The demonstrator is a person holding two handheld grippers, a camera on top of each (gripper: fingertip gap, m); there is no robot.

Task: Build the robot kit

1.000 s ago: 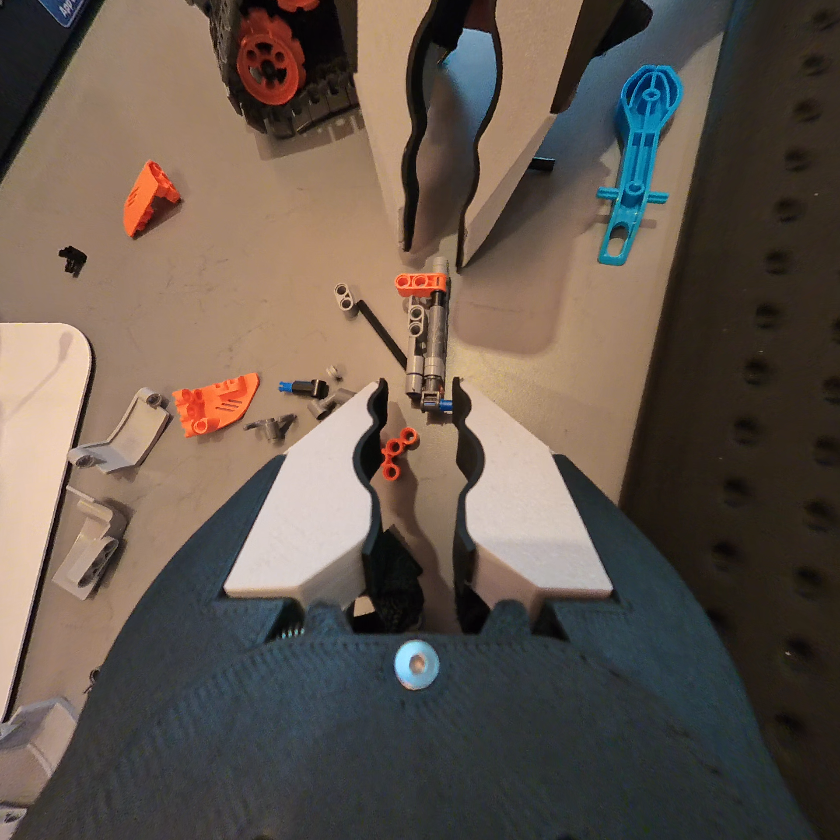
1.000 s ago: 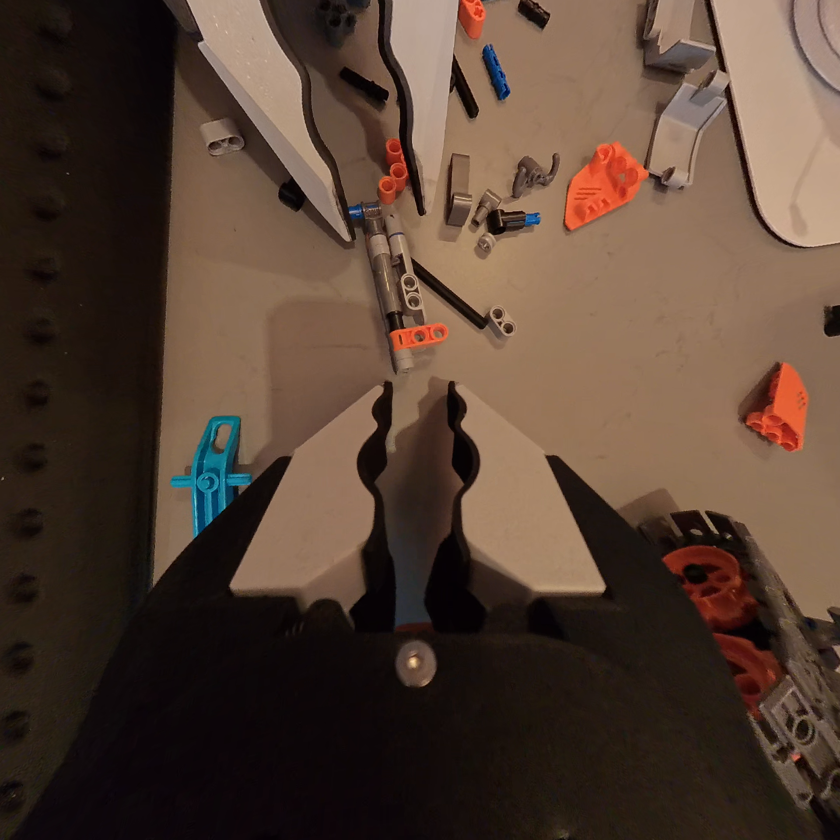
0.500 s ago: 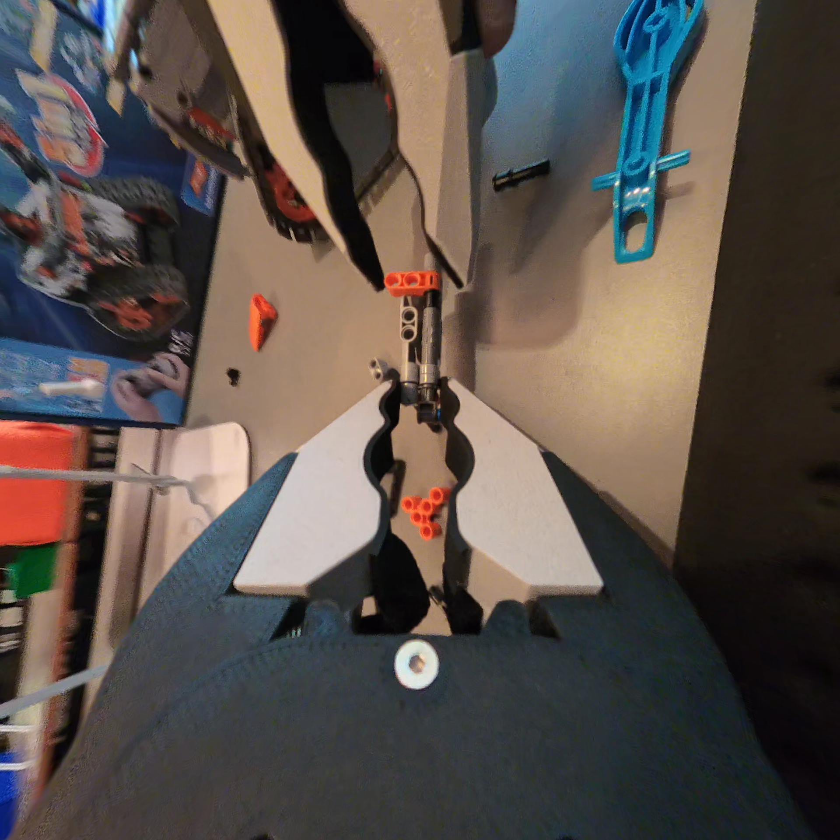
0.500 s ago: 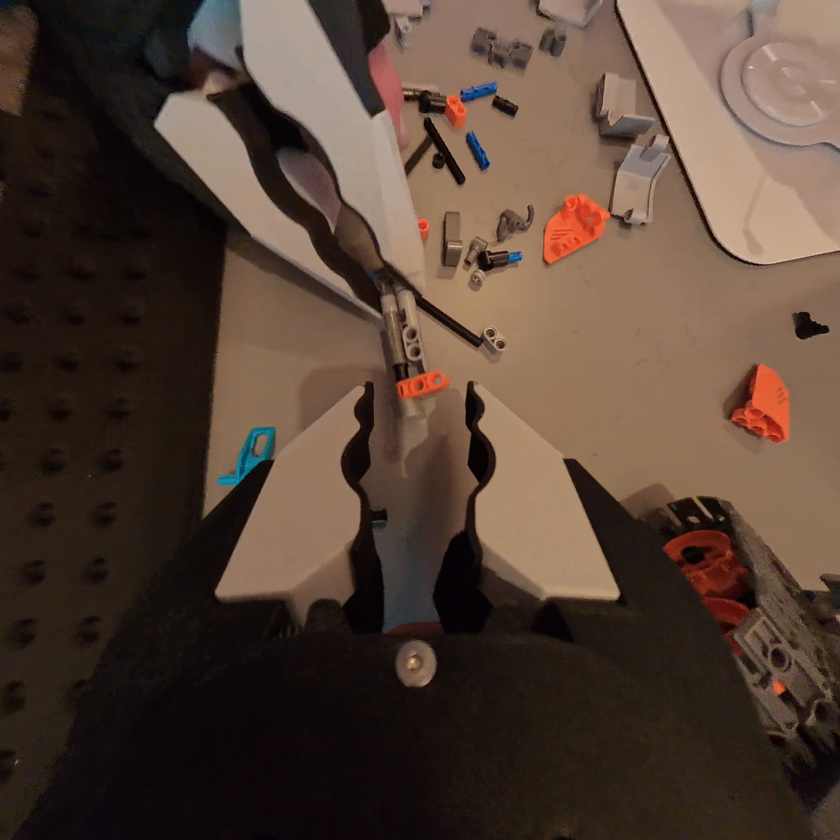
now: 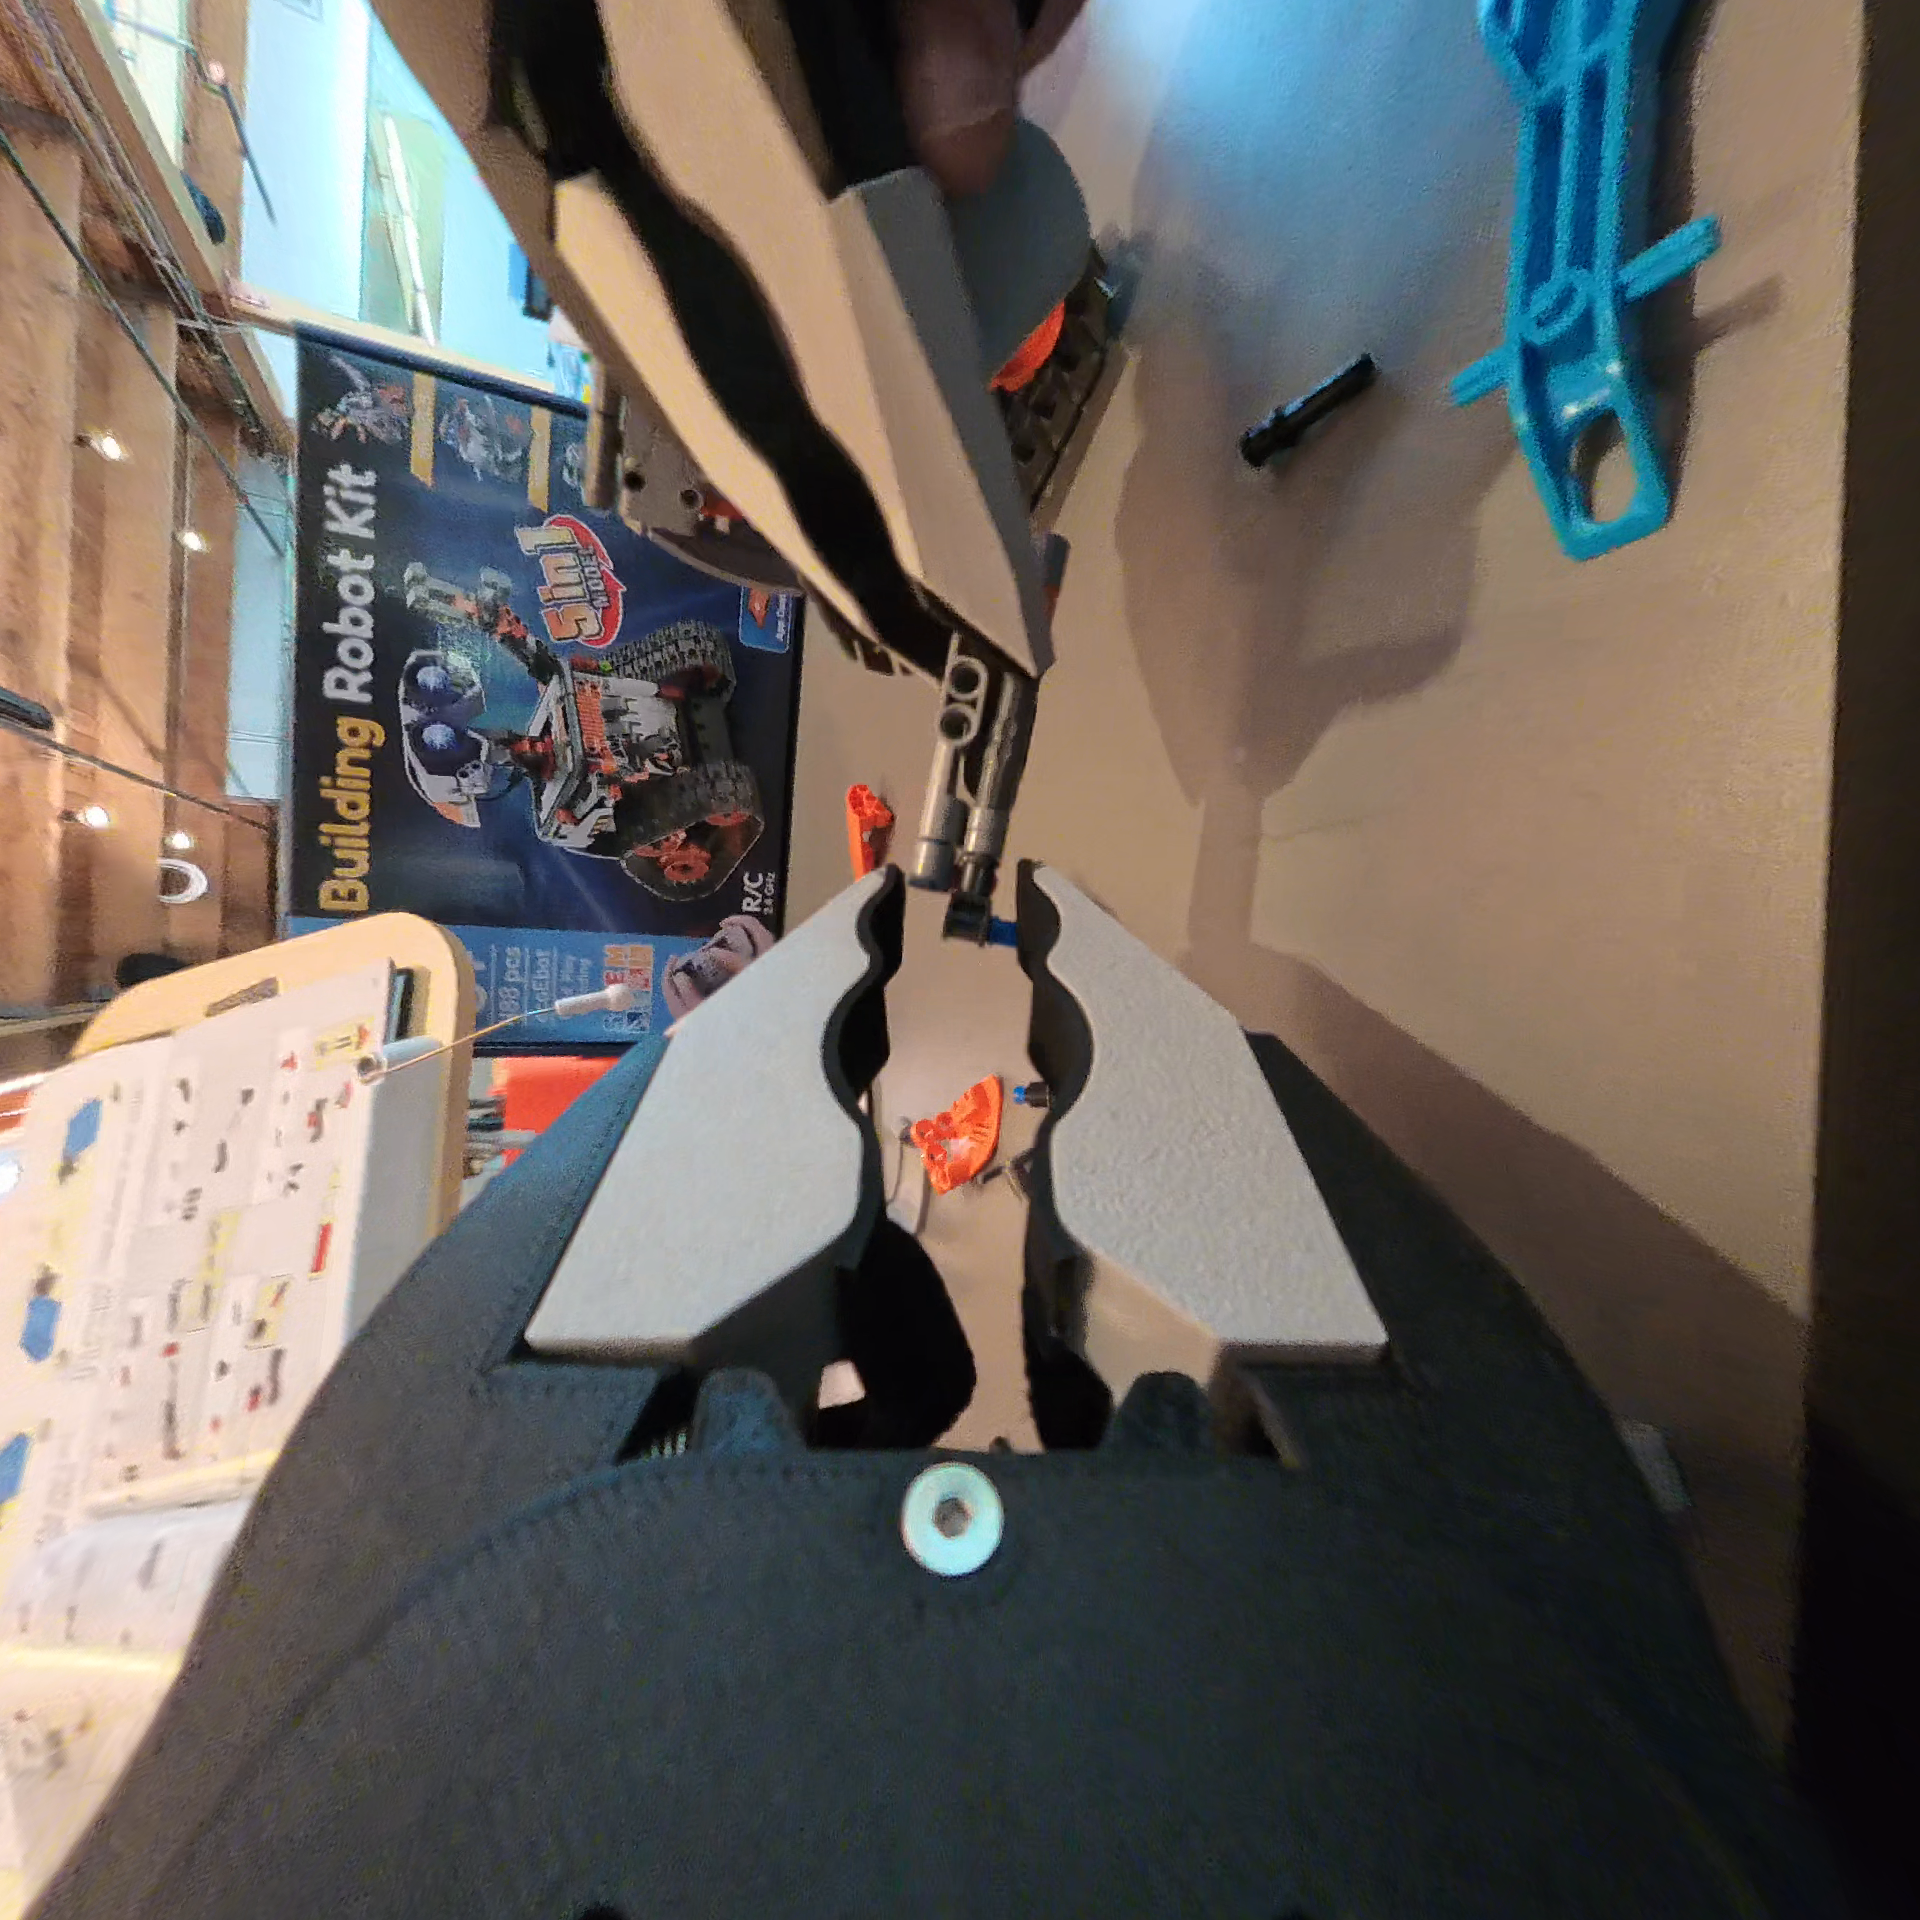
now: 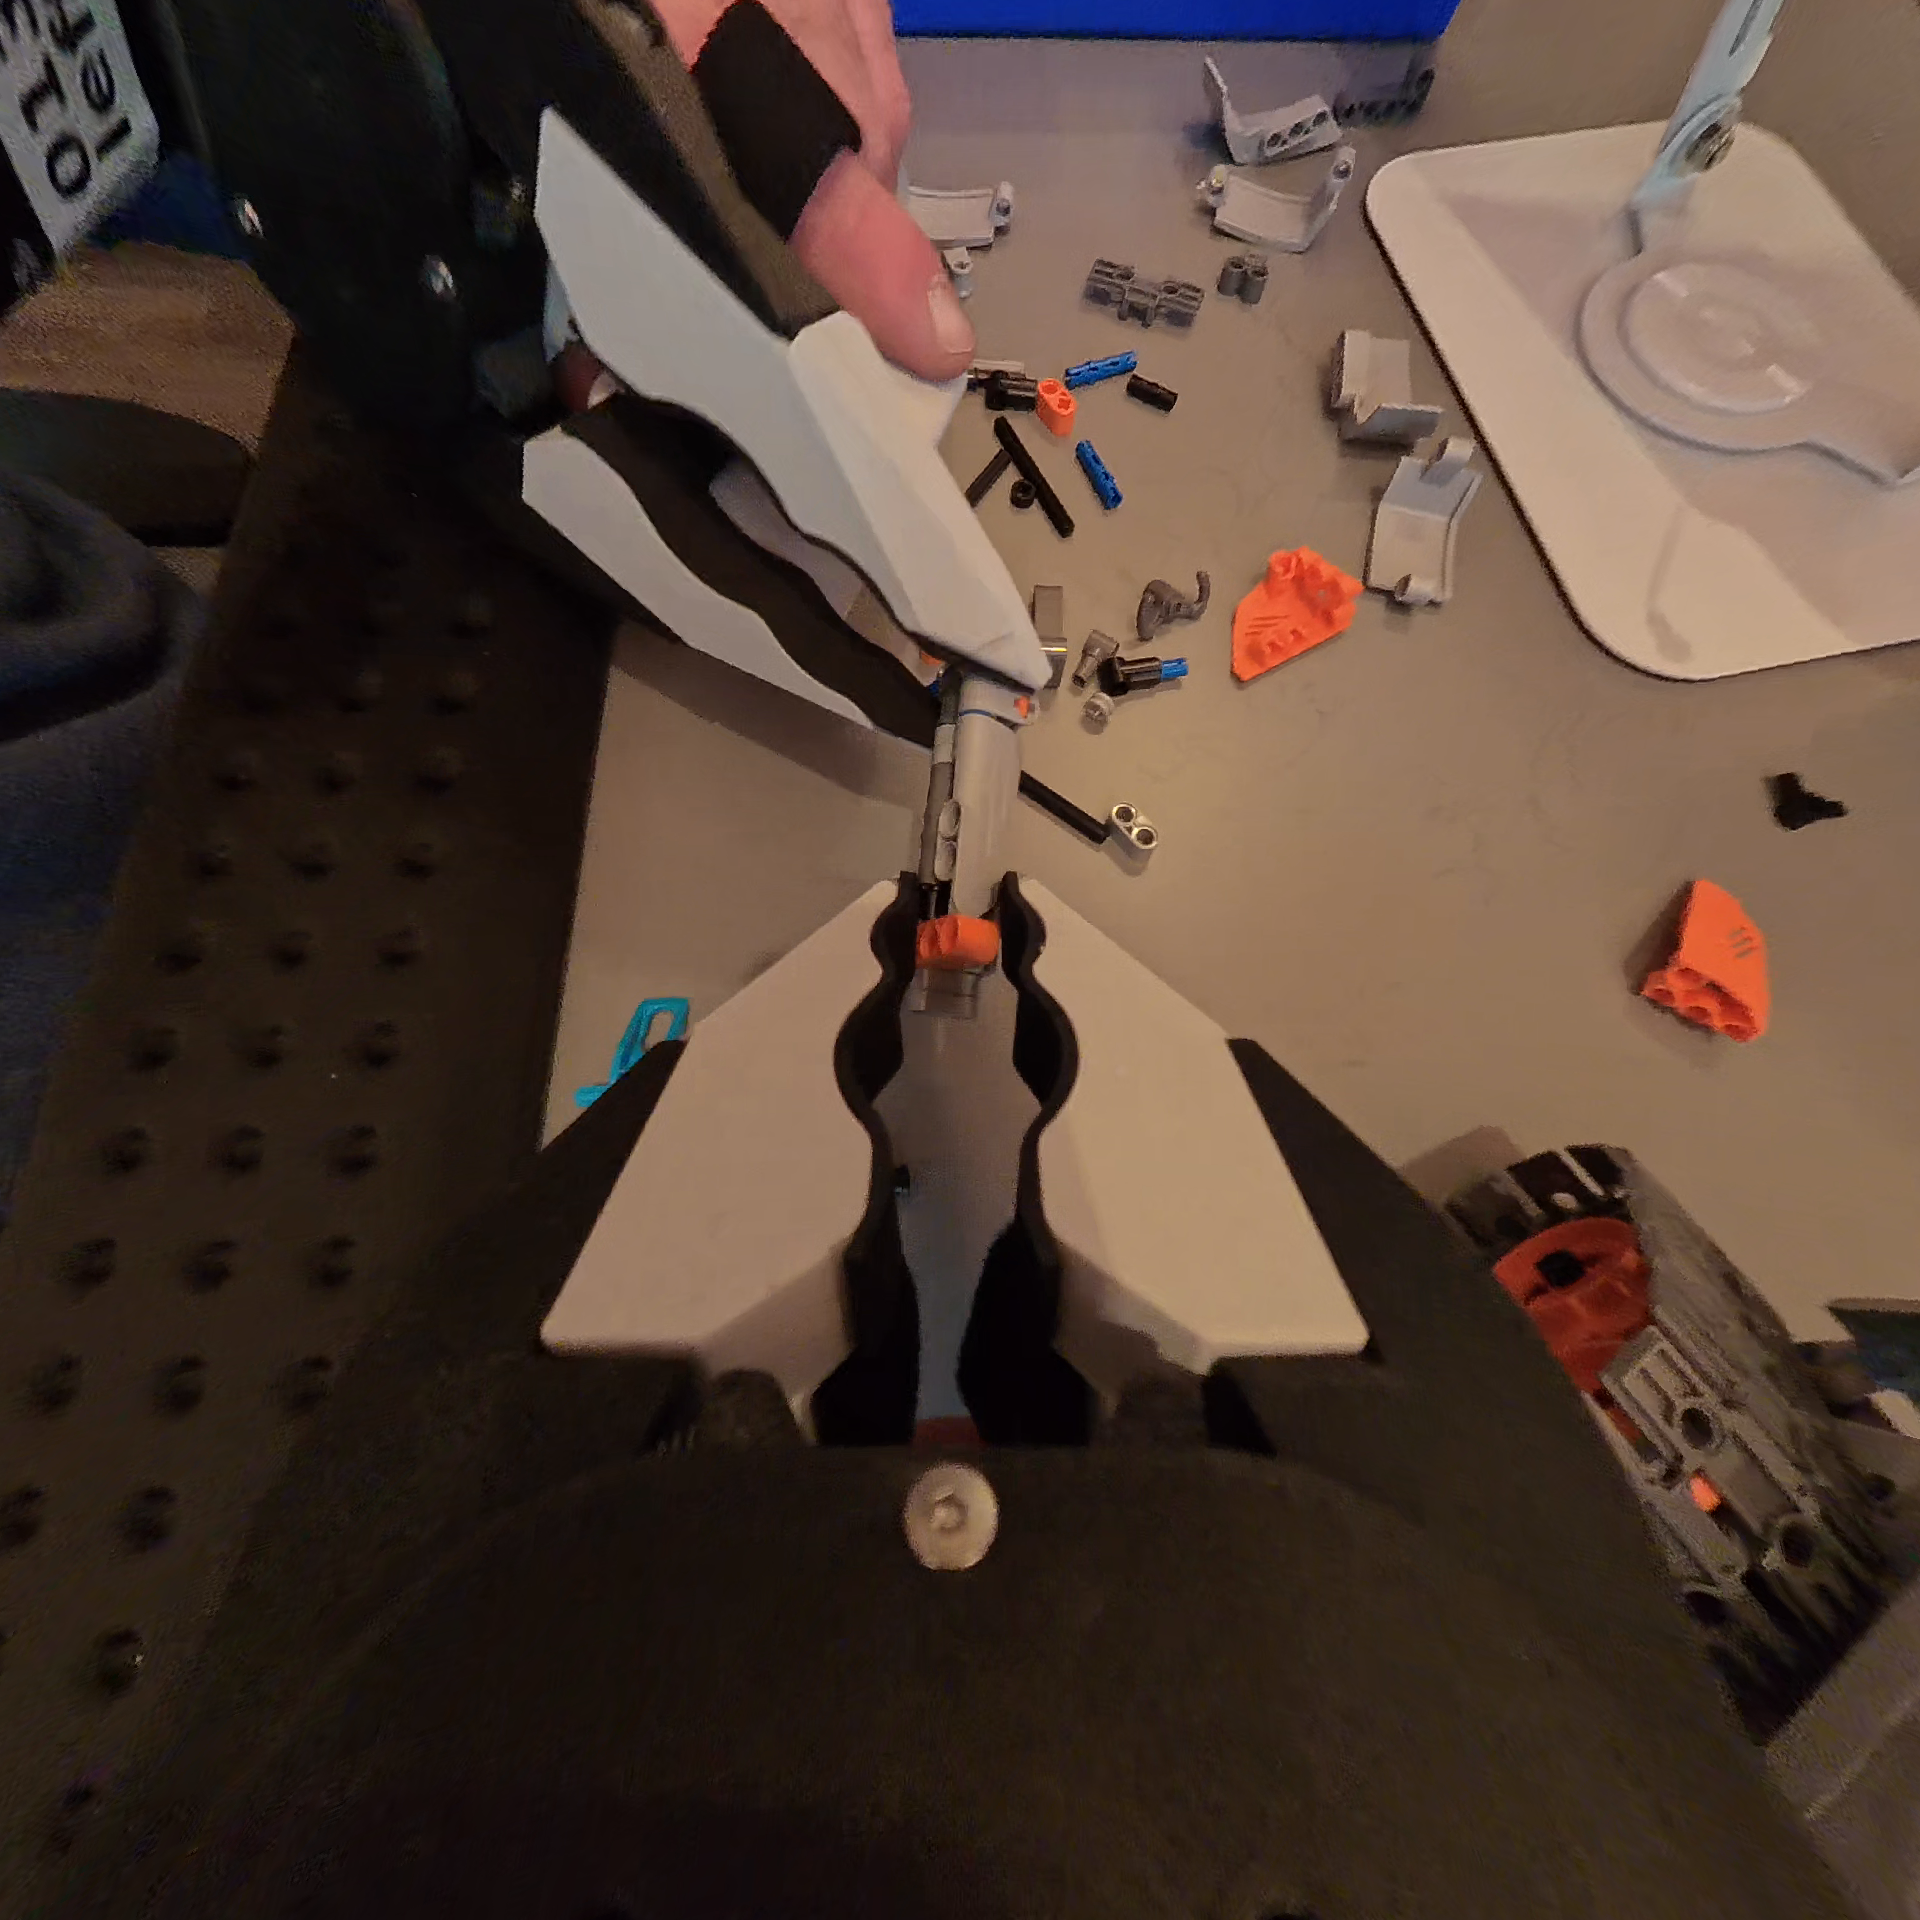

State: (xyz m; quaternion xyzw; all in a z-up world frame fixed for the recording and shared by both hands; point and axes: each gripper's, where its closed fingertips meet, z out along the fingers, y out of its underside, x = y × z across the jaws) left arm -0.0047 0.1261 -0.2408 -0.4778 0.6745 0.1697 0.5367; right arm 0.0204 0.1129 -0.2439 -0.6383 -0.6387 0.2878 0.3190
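Note:
A long grey brick assembly [image 5: 971,769] with an orange connector [image 6: 956,940] at one end is held off the grey table between both grippers. My left gripper [image 5: 961,883] is rolled on its side and shut on the end that carries a blue pin. My right gripper [image 6: 956,899] is shut on the orange-connector end of the assembly [image 6: 971,790]. In the right wrist view the left gripper's fingers [image 6: 831,478] pinch the far end, with a person's hand [image 6: 862,208] on them. In the left wrist view the right gripper's fingers [image 5: 935,468] cover the far end.
Loose pins, axles, grey brackets and orange panels [image 6: 1294,613] [image 6: 1709,977] lie on the table. A tracked model [image 6: 1621,1330] is at the right, a white stand base [image 6: 1662,364] at the back right, a blue tool [image 5: 1569,312] and a black perforated mat [image 6: 312,935] at the side. A printed box [image 5: 540,727] stands behind. The tips of both grippers are at nearly the same place.
The left gripper closed on the assembly, lifted it and rolled sideways. The right gripper moved forward and closed on the orange-connector end.

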